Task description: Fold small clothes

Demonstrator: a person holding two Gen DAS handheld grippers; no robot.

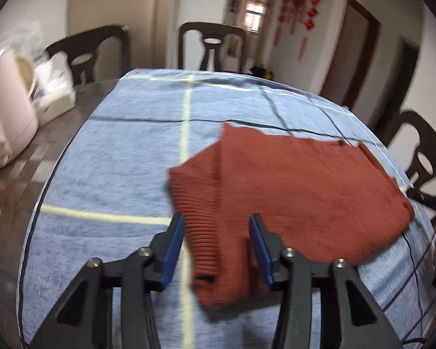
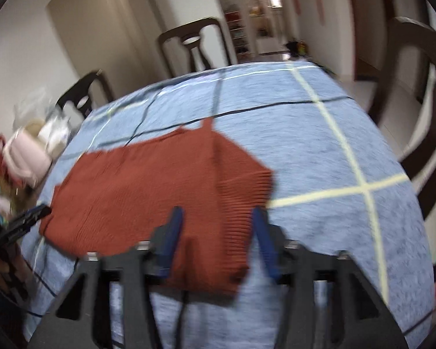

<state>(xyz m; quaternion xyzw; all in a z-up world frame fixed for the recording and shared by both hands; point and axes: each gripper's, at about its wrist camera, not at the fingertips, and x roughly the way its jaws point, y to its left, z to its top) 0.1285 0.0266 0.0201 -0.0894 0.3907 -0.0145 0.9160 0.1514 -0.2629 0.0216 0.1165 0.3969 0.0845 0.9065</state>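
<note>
Sweater (image 1: 290, 186) corners lie between both parted claws (image 1: 216, 224) (image 2: 215, 218), unpinched

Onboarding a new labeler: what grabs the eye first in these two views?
The rust-red knitted garment lies spread on the blue checked blanket that covers the table. Each gripper's blue-padded fingers stand open around one ribbed corner of it, left gripper and right gripper. Dark chairs ring the far edge.
</note>
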